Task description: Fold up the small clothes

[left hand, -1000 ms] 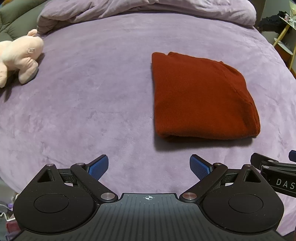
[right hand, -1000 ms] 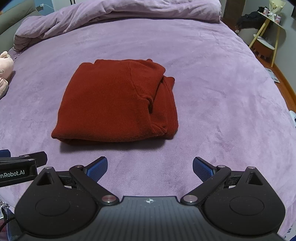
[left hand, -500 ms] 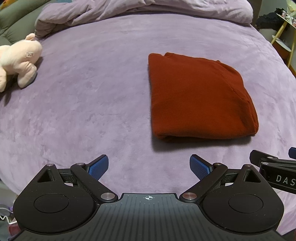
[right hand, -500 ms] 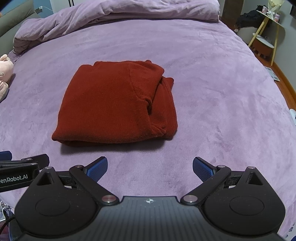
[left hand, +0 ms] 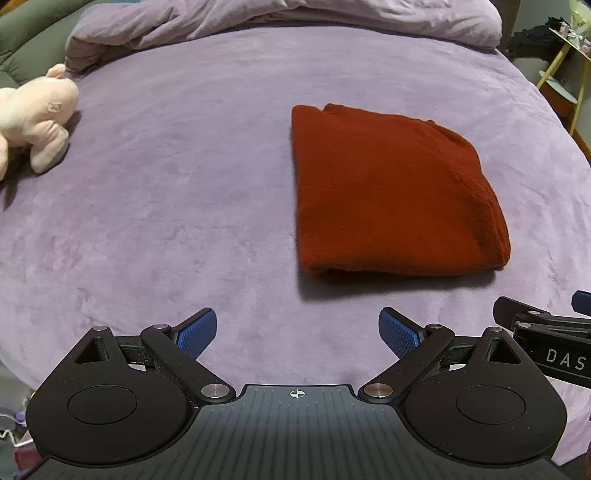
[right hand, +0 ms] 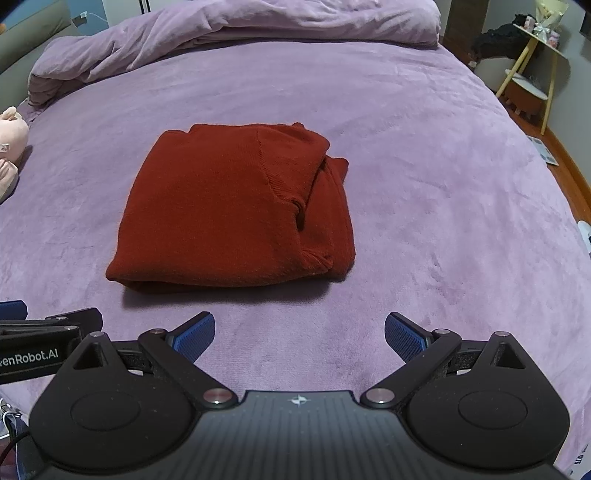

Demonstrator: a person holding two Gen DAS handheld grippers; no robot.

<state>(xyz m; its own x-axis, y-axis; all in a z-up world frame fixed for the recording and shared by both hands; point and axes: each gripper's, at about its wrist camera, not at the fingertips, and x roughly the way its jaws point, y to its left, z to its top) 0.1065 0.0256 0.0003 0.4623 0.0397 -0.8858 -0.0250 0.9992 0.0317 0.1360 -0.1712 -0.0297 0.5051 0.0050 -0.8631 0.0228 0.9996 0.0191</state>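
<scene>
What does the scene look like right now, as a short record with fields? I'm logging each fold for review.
garment: red knit sweater, folded into a compact rectangle, lying flat
surface: purple plush bedspread
left gripper: open, empty, short of the sweater's near edge
right gripper: open, empty, short of the sweater's near edge
contact: neither gripper touches the sweater
loose part: layered edges and a cuff show along the sweater's right side
other items: pink plush toy at the left, apart from the sweater; bunched purple duvet at the far end
</scene>
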